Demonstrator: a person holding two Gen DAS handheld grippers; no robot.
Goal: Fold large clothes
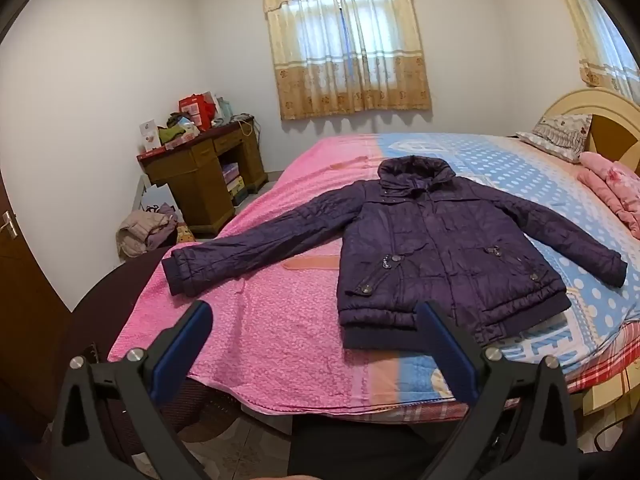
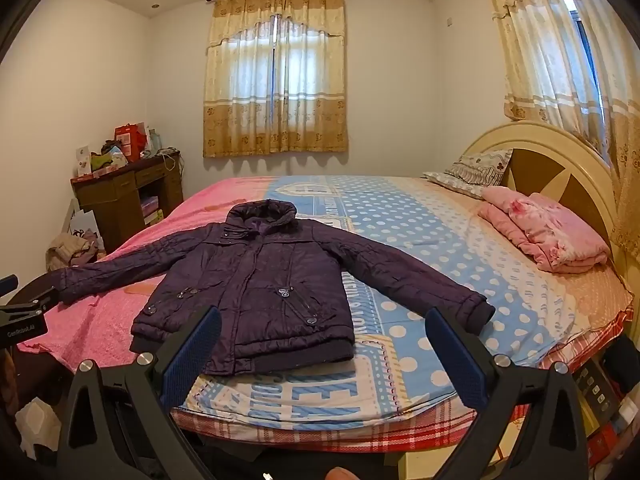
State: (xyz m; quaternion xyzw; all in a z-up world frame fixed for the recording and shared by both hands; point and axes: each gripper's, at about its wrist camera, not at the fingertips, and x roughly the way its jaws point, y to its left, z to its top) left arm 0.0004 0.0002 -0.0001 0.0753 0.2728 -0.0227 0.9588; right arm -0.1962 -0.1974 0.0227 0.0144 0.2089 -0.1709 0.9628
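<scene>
On a bed in a curtained bedroom, a purple quilted jacket lies front up, both sleeves spread, near the front edge, apparently laid flat for folding.

Both grippers hang short of it: left gripper and right gripper each hold their 2 jaws wide, gripping nothing. Whether the front is fastened is hard to tell, and the jacket's back is hidden.

"GenRobot.AI" on left hand-held gripper
</scene>
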